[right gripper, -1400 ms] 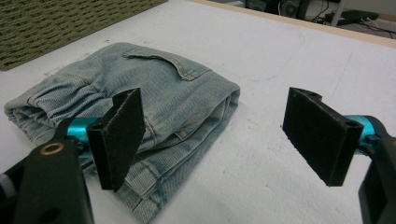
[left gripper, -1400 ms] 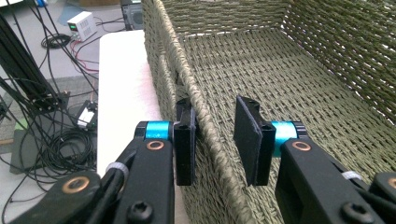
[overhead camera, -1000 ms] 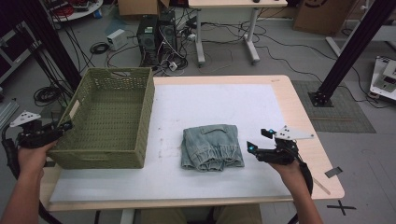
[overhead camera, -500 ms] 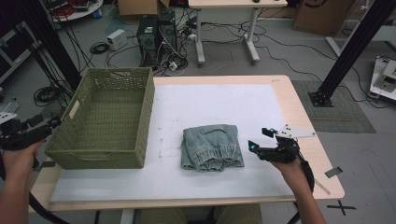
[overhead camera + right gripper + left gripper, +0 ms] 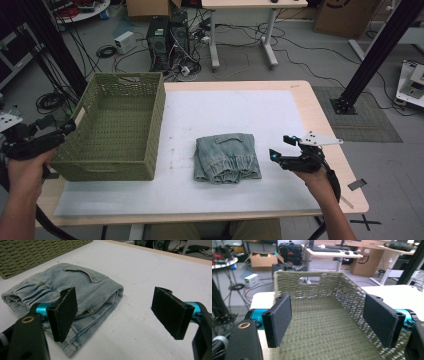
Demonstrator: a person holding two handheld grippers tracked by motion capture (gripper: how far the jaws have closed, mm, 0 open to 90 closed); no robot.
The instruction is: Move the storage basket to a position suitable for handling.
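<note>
- Now the folded denim garment (image 5: 226,158) lies on the white tabletop (image 5: 235,110), just right of the green woven basket (image 5: 115,125).
- Right tongs (image 5: 279,148) hover just right of the garment, jaws wide apart, nothing between them.
- Left tongs (image 5: 69,128), beside the basket's left wall, have just been opening; jaws wide, gripping nothing.

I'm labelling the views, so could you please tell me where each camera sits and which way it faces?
High view: above the person's side, facing forward and down on the table; forearms, left gripper and right gripper show.
Left gripper view: on that gripper, facing into the basket; open jaws show.
Right gripper view: on that gripper, facing the folded jeans; open jaws show.
Shared: basket, jeans.
</note>
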